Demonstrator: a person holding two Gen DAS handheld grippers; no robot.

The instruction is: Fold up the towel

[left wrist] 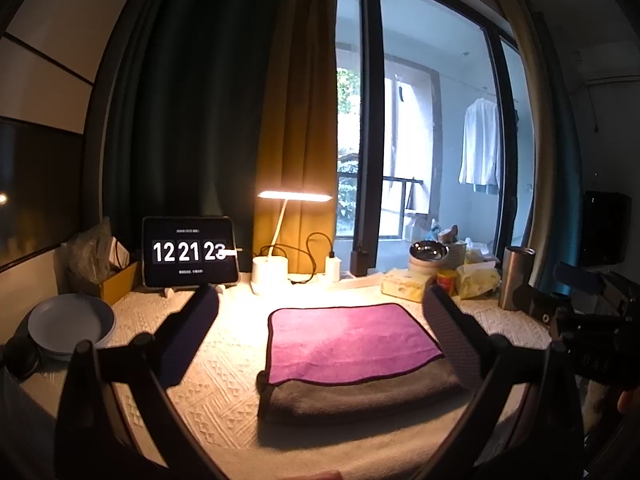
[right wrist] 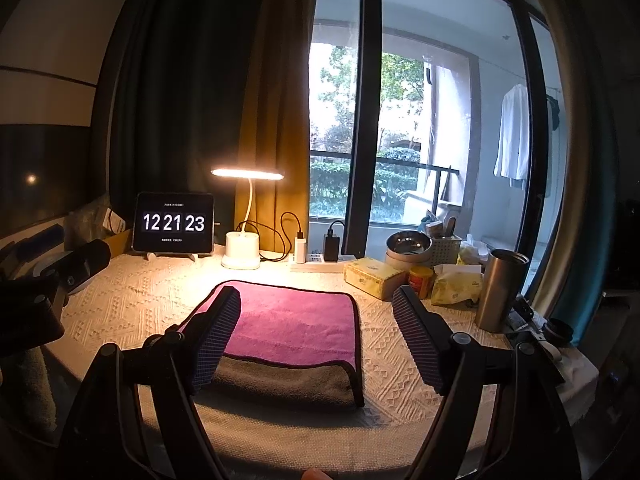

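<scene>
The towel [right wrist: 292,332] lies folded near the desk's [right wrist: 132,292] front edge, long axis left-right. Both jaws are spread, empty. The right gripper [right wrist: 316,340] hangs straight behind it, the left gripper [left wrist: 320,332] likewise.

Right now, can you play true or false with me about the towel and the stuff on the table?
1. The towel is purple on top and grey underneath. True.
2. The left gripper is squeezing the towel. False: its jaws are wide open and hold nothing.
3. The desk lamp is switched on. True.
4. The clock tablet reads 9 15 00. False: it reads 12 21 23.
5. The right gripper is open. True.
6. The metal cup stands on the towel. False: it stands on the white tablecloth, off to the towel's right.
</scene>
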